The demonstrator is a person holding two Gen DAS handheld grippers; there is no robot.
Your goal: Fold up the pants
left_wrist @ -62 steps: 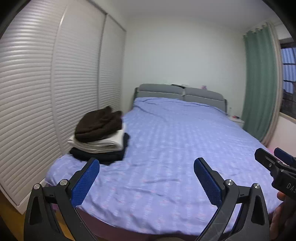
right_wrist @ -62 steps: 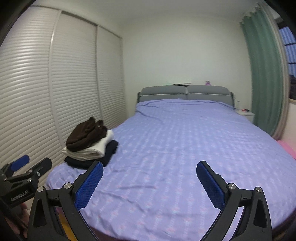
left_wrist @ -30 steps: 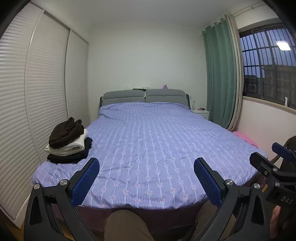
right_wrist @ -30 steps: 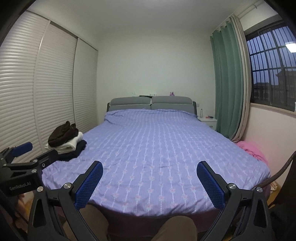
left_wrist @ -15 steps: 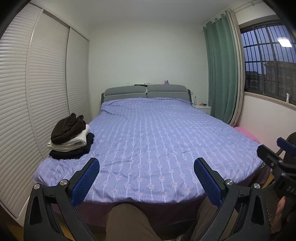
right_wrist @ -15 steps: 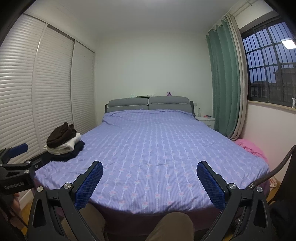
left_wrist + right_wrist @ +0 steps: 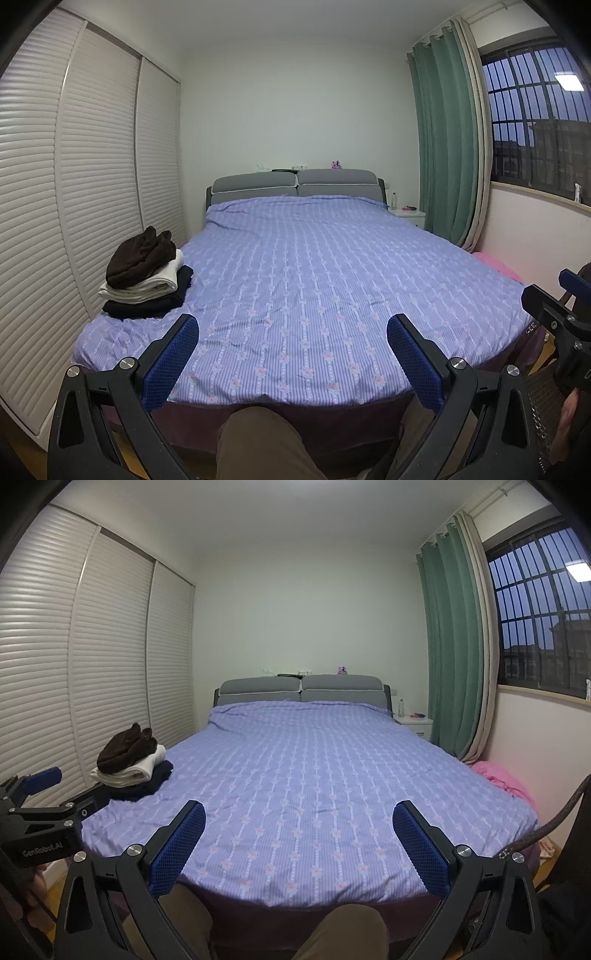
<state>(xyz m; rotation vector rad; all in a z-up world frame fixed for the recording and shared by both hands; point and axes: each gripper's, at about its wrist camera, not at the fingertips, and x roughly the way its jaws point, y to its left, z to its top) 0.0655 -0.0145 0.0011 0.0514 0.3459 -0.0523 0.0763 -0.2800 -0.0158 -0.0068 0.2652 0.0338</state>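
Observation:
A stack of folded clothes (image 7: 144, 275) lies at the near left corner of the bed (image 7: 314, 280): a dark brown garment on top, a white one under it, a dark one at the bottom. It also shows in the right wrist view (image 7: 129, 764). My left gripper (image 7: 291, 354) is open and empty, held off the foot of the bed. My right gripper (image 7: 299, 838) is open and empty, beside it to the right. No unfolded pants show on the bed.
The bed (image 7: 314, 775) has a purple striped cover and a grey headboard (image 7: 295, 184). White louvred wardrobe doors (image 7: 66, 192) stand left. A green curtain (image 7: 447, 147), a white nightstand (image 7: 408, 216) and a pink cloth pile (image 7: 498, 779) are right. My knees (image 7: 332, 938) show below.
Both grippers pulled back from the bed and turned right, then moved slightly closer again. The stack of clothes has not moved. Both stayed open.

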